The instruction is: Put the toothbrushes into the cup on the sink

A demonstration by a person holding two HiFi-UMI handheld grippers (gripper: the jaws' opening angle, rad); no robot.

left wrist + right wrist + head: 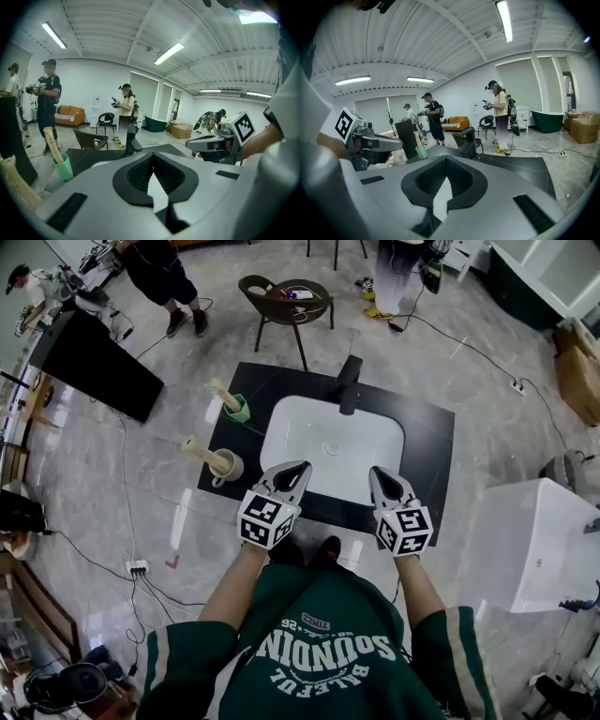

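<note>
A green cup (pixel 239 411) holds a wooden-handled toothbrush (pixel 223 393) at the left end of the black counter (pixel 427 451). In front of it, a beige mug (pixel 228 465) holds a second toothbrush (pixel 201 452). The white sink basin (pixel 330 444) with its black faucet (pixel 349 383) lies in the middle. My left gripper (pixel 301 467) and right gripper (pixel 375 472) hover side by side over the basin's near edge, both shut and empty. The left gripper view shows the green cup (pixel 63 167) and its toothbrush (pixel 50 139) to the left of the shut left gripper (pixel 153 155). The right gripper (pixel 446 159) faces the faucet (pixel 469 141).
A dark chair (pixel 285 300) stands behind the counter and a black panel (pixel 97 364) to its left. A white tub (pixel 536 542) is at the right. Cables and a power strip (pixel 138 567) lie on the floor. People stand at the back of the room.
</note>
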